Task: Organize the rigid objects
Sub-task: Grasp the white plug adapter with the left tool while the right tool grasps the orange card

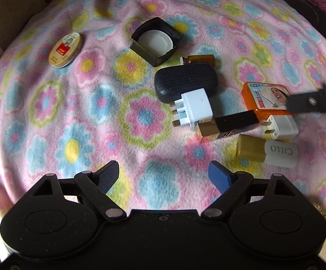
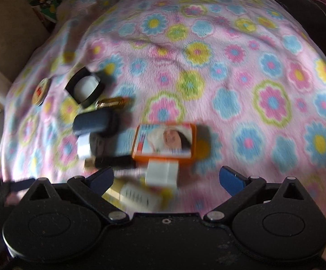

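A: Start close. Both tools have their jaws spread wide with nothing between them. The left gripper [image 1: 164, 175] hangs over bare floral blanket [image 1: 50, 103]; the right gripper [image 2: 166, 180] sits low over the near end of the cluster.

B: What is nearest the right one?

A: The white tube marked CIELO with the gold cap [image 1: 267, 153], then the small white two-pin plug [image 2: 161, 172], just beside the orange box [image 2: 165, 140]. In that view they crowd right up against the fingers.

B: And the risk?

A: I judge it to be crowding. The black-and-gold stick [image 1: 228, 124] touches the larger white three-pin plug [image 1: 195, 109], which leans on the black case [image 1: 185, 81]. Closing on one piece could nudge its neighbours, and the soft, rumpled blanket would let the round tube or the amber vial [image 1: 200, 59] roll. The right view is also smeared, so aiming from it alone is poor.

B: Farther out?

A: The square black lid with a white insert [image 1: 156, 40], then the round tin [image 1: 65, 50], well apart from the rest.

B: What does each view add?

A: The left view is sharp: it reads the tube's lettering and catches the right tool's finger over the orange box. The right view shows far more open blanket beyond the cluster, room for sorting.
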The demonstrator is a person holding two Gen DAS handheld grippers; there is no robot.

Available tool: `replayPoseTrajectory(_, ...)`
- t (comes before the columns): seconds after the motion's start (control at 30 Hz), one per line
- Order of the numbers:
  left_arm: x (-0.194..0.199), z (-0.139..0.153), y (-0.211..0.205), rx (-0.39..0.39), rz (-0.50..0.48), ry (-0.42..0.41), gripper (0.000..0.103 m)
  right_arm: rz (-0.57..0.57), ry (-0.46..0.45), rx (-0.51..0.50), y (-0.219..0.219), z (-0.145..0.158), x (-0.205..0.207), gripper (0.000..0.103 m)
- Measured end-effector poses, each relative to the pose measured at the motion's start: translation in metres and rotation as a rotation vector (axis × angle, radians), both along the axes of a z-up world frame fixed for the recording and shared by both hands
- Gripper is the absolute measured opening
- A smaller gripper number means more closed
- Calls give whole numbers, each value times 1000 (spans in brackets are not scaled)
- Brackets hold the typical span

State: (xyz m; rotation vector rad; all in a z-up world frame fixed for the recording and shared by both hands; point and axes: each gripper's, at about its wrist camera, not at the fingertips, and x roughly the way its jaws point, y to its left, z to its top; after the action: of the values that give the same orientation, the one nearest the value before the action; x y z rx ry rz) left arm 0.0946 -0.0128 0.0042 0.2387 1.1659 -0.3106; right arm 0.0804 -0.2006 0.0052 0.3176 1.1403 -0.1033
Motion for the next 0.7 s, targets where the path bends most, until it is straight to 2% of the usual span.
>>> replayPoseTrajectory(0.17,11,-22,-7,54,-13,24,85,-15,22,-10,5,-24,37,103)
replayPoseTrajectory(0.23,13,-30,-5,59,-1,19,101,-23,56,-20,8,-38,49,103)
replayPoseTrajectory(0.37,19,-36,2,22,19,39,101,-33,162,-26,6,-74,60,103)
replayPoseTrajectory(0.5,18,-39,5,7,21,32,101,44,95,-110,17,-82,53,103)
replayPoseTrajectory(0.7,20,-40,5,2,21,30,101,22,46,-98,4,-81,45,101)
